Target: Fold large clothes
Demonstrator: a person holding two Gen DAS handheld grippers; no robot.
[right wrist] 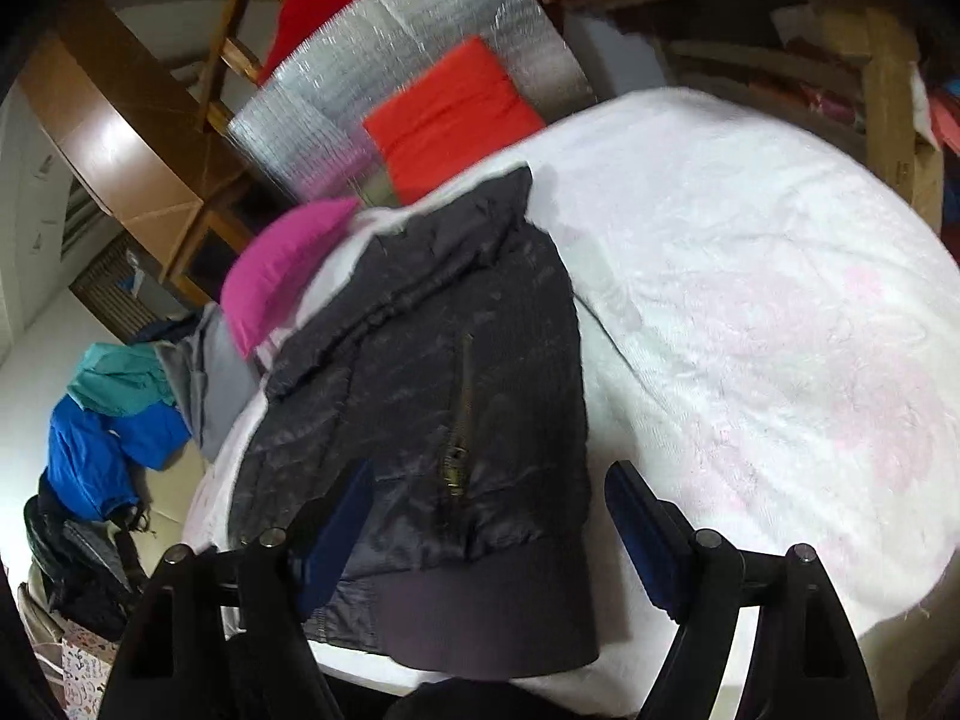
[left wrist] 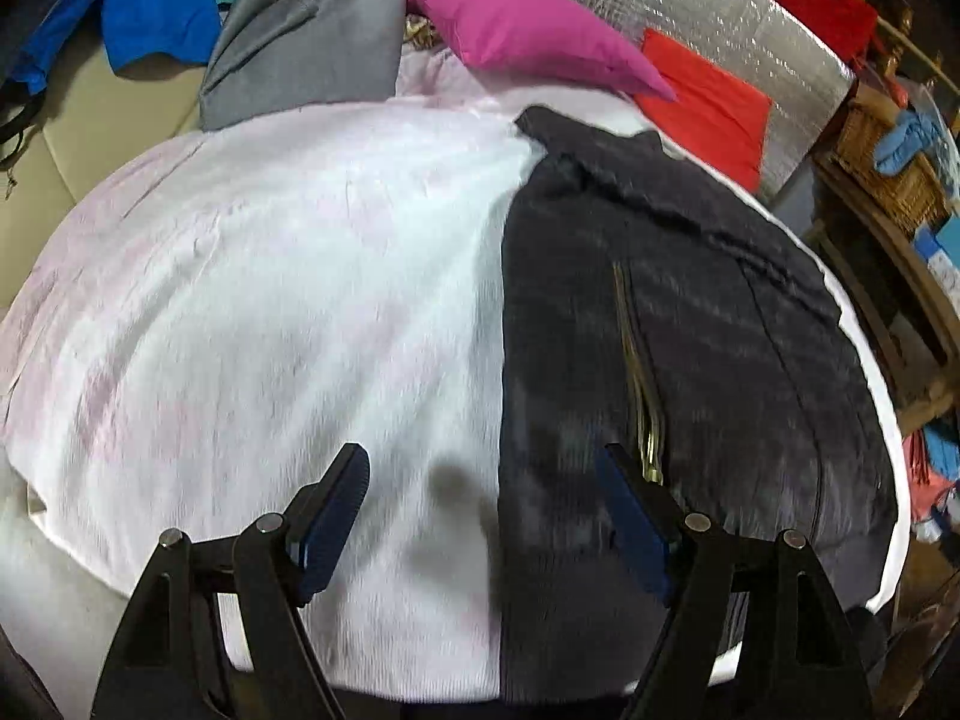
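A dark grey zip jacket [left wrist: 690, 360] lies folded lengthwise on a white and pink fleecy blanket [left wrist: 270, 300], with a brass zip down its middle. In the right wrist view the same jacket [right wrist: 432, 420] lies with its ribbed hem nearest me and its collar at the far end. My left gripper [left wrist: 486, 480] hovers open above the jacket's left edge, nothing between its blue pads. My right gripper [right wrist: 486, 498] hangs open over the jacket's hem area, holding nothing.
A magenta pillow [left wrist: 528, 30], a grey garment [left wrist: 312, 48] and a red cushion [left wrist: 708, 114] lie at the blanket's far end, against silver foil padding [left wrist: 720, 12]. Blue and teal clothes [right wrist: 114, 420] are heaped on the beige surface to the side. Wooden furniture [right wrist: 870, 60] borders the blanket.
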